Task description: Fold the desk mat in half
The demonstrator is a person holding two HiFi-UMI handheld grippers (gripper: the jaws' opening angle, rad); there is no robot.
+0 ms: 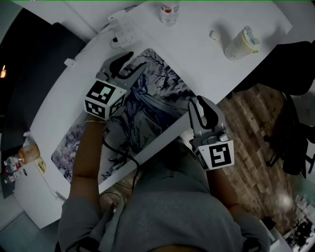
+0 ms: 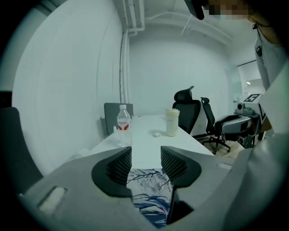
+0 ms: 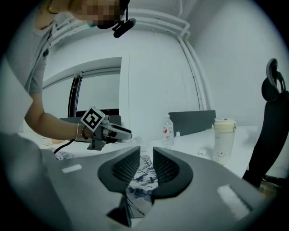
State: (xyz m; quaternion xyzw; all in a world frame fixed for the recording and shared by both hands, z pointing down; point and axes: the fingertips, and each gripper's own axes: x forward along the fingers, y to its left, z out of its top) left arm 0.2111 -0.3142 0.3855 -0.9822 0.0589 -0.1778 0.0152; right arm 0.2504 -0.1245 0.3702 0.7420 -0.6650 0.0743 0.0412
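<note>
The desk mat (image 1: 147, 106), printed with blue and white ink branches, lies along the near edge of the white desk (image 1: 197, 54). My left gripper (image 1: 130, 66) hovers over the mat's far edge, open, with only the print (image 2: 149, 180) showing through the gap in the left gripper view (image 2: 145, 164). My right gripper (image 1: 199, 104) is at the mat's near right corner. In the right gripper view its jaws (image 3: 146, 164) stand a little apart, with the mat (image 3: 143, 175) seen between and below them. I cannot tell whether the mat lies in one layer or two.
A water bottle (image 1: 169, 12), a cream tumbler (image 1: 241, 43), a small white object (image 1: 214, 35) and a white power strip (image 1: 123, 32) sit at the desk's far side. Small items (image 1: 24, 155) lie left. Black office chairs (image 2: 189, 113) stand on the wood floor (image 1: 256, 128) right.
</note>
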